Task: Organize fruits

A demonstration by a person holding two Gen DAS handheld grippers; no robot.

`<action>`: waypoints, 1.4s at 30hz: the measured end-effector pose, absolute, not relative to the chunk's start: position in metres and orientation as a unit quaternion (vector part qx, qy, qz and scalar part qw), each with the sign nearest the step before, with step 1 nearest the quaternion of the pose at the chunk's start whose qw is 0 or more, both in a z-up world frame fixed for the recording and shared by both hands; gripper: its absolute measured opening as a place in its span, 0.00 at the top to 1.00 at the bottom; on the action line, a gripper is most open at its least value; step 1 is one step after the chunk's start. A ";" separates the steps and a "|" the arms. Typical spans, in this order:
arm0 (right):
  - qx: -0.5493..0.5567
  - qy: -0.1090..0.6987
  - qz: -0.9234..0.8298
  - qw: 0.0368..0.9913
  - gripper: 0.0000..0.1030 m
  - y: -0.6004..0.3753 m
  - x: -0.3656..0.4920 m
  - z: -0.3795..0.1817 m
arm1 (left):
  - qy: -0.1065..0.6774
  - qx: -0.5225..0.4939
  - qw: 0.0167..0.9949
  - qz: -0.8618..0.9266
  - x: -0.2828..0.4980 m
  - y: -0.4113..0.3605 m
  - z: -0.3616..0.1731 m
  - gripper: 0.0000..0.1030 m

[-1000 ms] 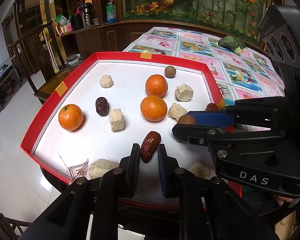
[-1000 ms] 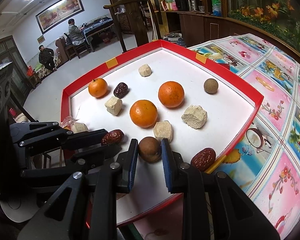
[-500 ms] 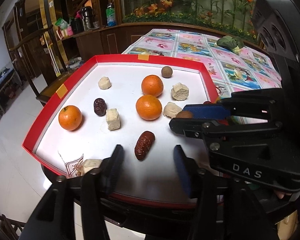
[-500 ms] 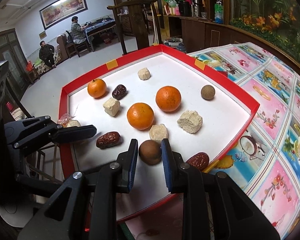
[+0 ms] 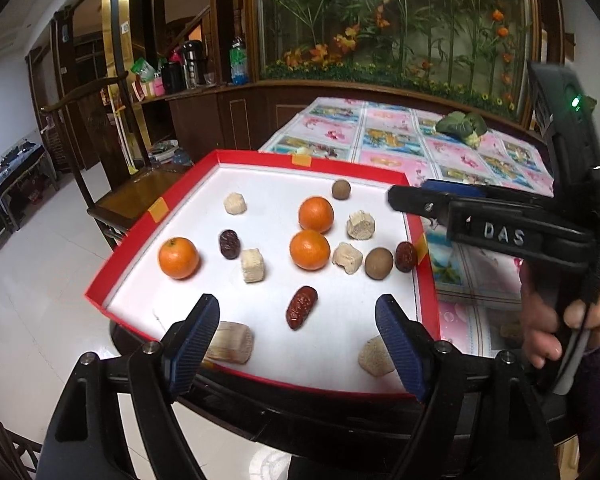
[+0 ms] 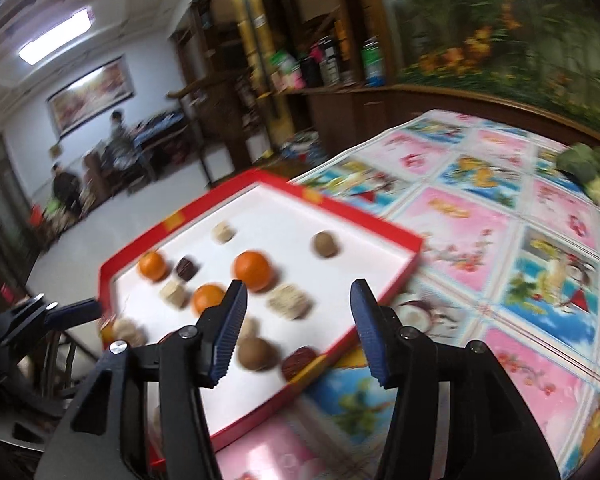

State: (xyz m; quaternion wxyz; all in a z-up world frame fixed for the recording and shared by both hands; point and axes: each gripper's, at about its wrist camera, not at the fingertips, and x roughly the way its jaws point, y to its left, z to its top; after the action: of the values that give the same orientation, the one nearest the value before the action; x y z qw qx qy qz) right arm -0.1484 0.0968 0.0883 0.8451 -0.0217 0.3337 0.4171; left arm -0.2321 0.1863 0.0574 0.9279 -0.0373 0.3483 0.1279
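A red-rimmed white tray [image 5: 152, 216] holds three oranges [image 5: 310, 249], two brown round fruits [image 5: 379, 263], red dates [image 5: 301, 307] and a dark date [image 5: 229, 243]. My left gripper [image 5: 298, 326] is open above the tray's near edge, the long red date lying free between its fingers. My right gripper [image 6: 298, 322] is open and lifted above the tray's right side; the brown round fruit [image 6: 257, 353] it framed lies on the tray [image 6: 380, 236] below. The right wrist view is blurred. In the left wrist view the right gripper's body [image 5: 500, 232] hangs beyond the tray's right rim.
Several pale crumbly cubes [image 5: 252, 265] are scattered among the fruit. The tray sits on a table with a pink pictured cloth [image 6: 500, 248]. A green leafy bundle [image 5: 462, 126] lies far back on it. A wooden chair [image 5: 132, 196] stands left of the tray. A hand [image 5: 560, 320] holds the right gripper.
Both grippers opened and pulled back. The left one let go of the long red date, the right one let go of the brown round fruit and rose up and to the right.
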 end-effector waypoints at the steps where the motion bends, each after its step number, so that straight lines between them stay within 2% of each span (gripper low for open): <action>1: -0.016 0.332 0.405 0.852 0.43 0.093 -0.147 0.089 | 0.344 -0.036 0.929 0.131 -0.235 0.187 0.060 0.20; 7: 0.014 0.328 0.357 0.874 0.38 0.072 -0.167 0.096 | 0.319 -0.022 0.934 0.158 -0.252 0.191 0.076 0.16; 10: 0.048 0.315 0.340 0.885 0.34 0.056 -0.199 0.104 | 0.301 -0.025 0.938 0.168 -0.264 0.193 0.087 0.16; 13: 0.021 0.275 0.311 0.910 0.29 0.049 -0.244 0.127 | 0.268 -0.030 0.944 0.191 -0.283 0.194 0.101 0.16; 18: 0.069 0.214 0.287 0.931 0.00 0.022 -0.310 0.171 | 0.213 -0.031 0.953 0.211 -0.331 0.193 0.125 0.16; 19: 0.076 0.207 0.287 0.932 0.00 0.019 -0.318 0.176 | 0.208 -0.030 0.953 0.217 -0.339 0.194 0.128 0.14; 22: 0.064 0.175 0.287 0.939 0.00 0.019 -0.352 0.197 | 0.192 -0.018 0.955 0.225 -0.357 0.195 0.135 0.00; 27: 0.003 0.115 0.295 0.949 0.00 0.034 -0.380 0.213 | 0.171 0.007 0.950 0.262 -0.357 0.191 0.142 0.00; 31: -0.003 0.093 0.290 0.952 0.00 0.031 -0.384 0.210 | 0.180 0.007 0.948 0.263 -0.350 0.189 0.140 0.00; 36: 0.035 0.127 0.303 0.944 0.00 0.024 -0.374 0.202 | 0.188 0.013 0.947 0.259 -0.353 0.188 0.138 0.00; 42: 0.058 0.131 0.300 0.943 0.00 0.016 -0.369 0.198 | 0.176 0.001 0.947 0.271 -0.358 0.186 0.139 0.00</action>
State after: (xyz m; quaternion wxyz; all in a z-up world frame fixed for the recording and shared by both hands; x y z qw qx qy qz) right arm -0.3687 0.0163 0.1980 0.9432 0.0582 0.1310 0.2997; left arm -0.3577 0.1861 0.1393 0.9465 0.0006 0.1756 0.2706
